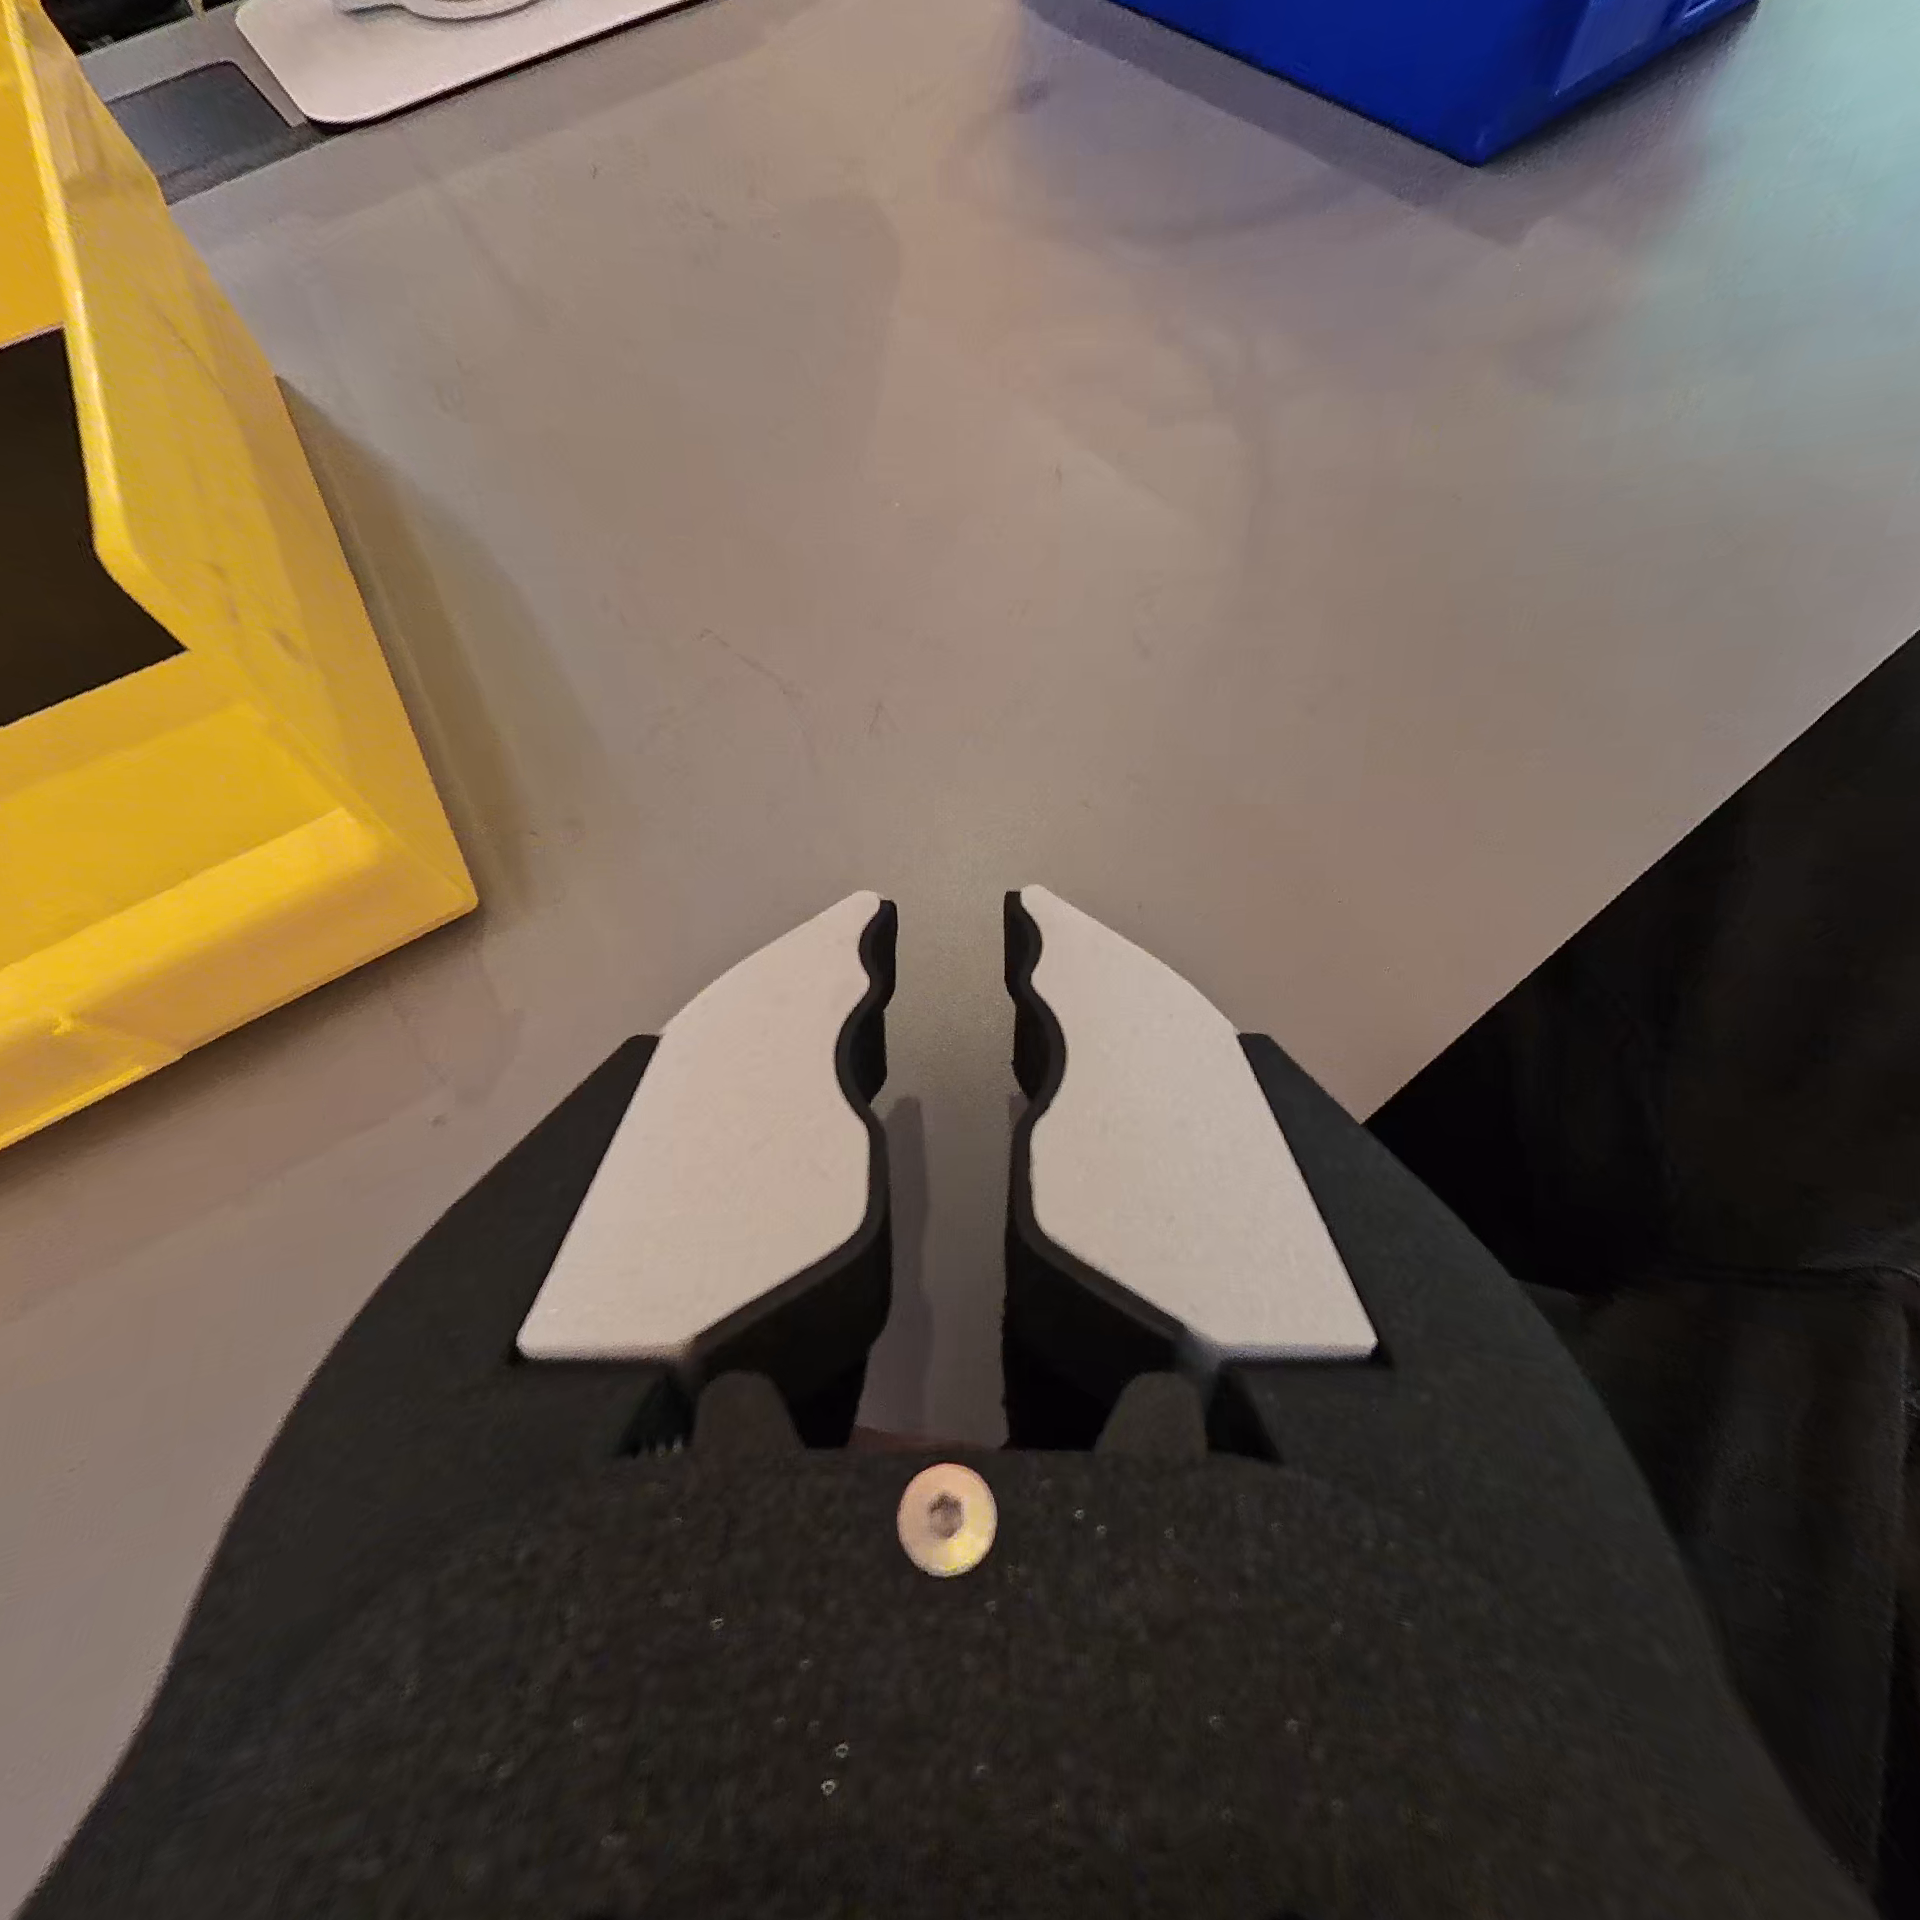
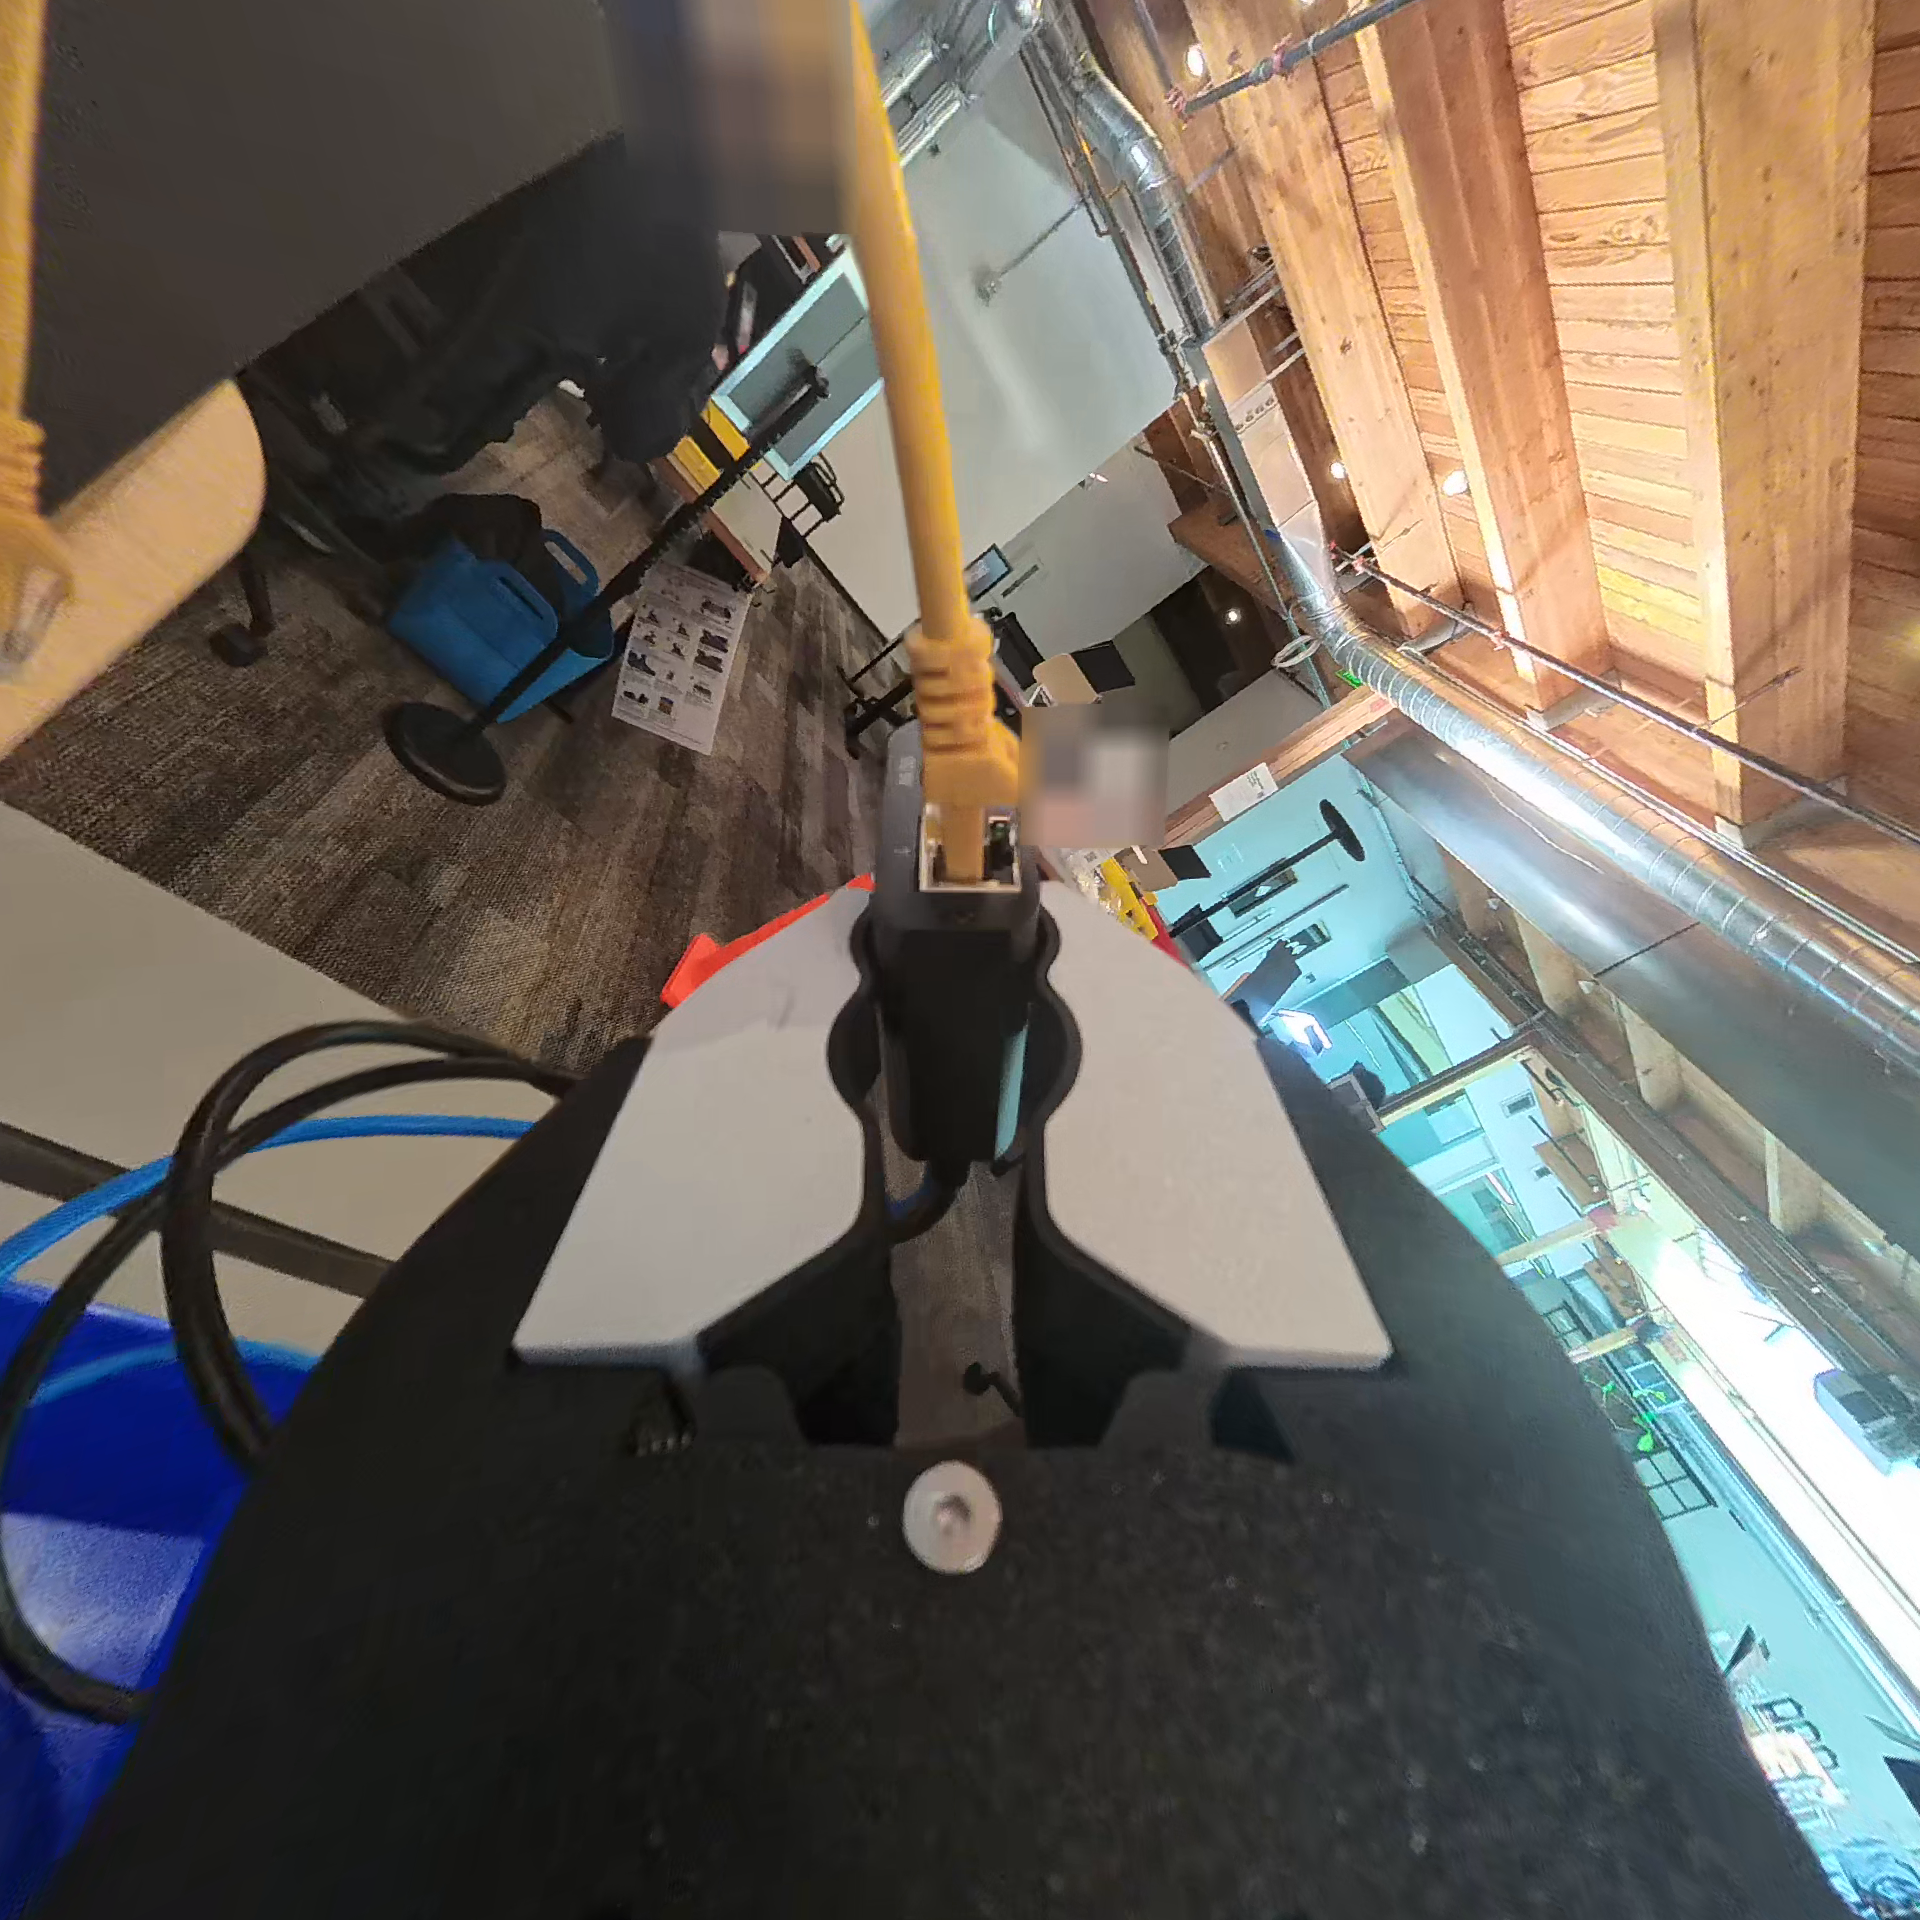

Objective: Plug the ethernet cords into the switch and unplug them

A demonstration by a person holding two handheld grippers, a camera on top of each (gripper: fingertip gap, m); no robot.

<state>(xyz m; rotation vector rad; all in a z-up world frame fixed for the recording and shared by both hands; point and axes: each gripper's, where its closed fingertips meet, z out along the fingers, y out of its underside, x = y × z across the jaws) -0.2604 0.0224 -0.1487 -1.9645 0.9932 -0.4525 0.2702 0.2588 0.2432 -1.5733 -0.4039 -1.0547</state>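
Nearest the right wrist camera, the right gripper (image 2: 956, 925) has its jaws clamped on the switch (image 2: 954, 997), a small black box held end-on between the grey fingers (image 2: 748, 1122) and lifted off the surface, pointing out into the room. Its far end shows a metal-rimmed port, and a yellow ethernet cord (image 2: 914, 416) sits plugged into it, its ribbed yellow boot just beyond the port and the cable running on up out of view. A black cable (image 2: 223, 1164) and a blue cord (image 2: 343, 1130) loop away from the switch's near end to the left, over a blue bin (image 2: 94, 1475). A second yellow plug (image 2: 21, 520) hangs at the far left edge. Beyond lie carpet and a wooden ceiling with metal ducts.

In the left wrist view, the left gripper (image 1: 950, 914) hovers low over the grey surface (image 1: 935, 520), its jaws slightly apart and holding nothing. A yellow bin (image 1: 229, 665) stands to its left; a blue bin (image 1: 1475, 73) is farther off, upper right.
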